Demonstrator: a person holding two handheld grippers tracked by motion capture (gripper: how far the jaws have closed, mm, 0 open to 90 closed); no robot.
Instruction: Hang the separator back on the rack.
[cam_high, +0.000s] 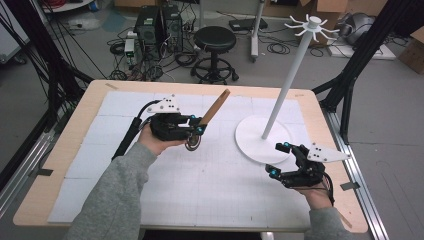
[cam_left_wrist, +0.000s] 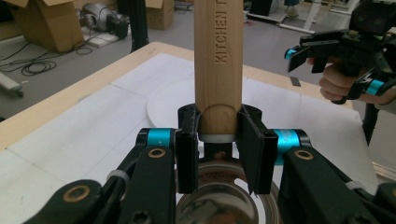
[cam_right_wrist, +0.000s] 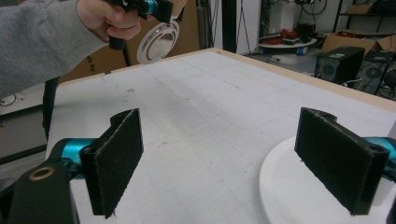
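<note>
**Utensil lifted clear of table, stand braced nearby**

A utensil with a wooden handle and a round metal head is held in the left gripper, to the left of the white hanging stand and above the table. The jaws are pinched on the lower end of the handle, just above the metal collar; the handle is seen angled up and toward the stand's pole, the head hanging below the jaws. The grip is judged to be taken low on the handle so that the free upper end can be offered to the hooks at the stand's top.

The right gripper is kept at the near edge of the stand's round base, its jaws spread wide with nothing between them. This placement is judged to be for steadying the base.
</note>
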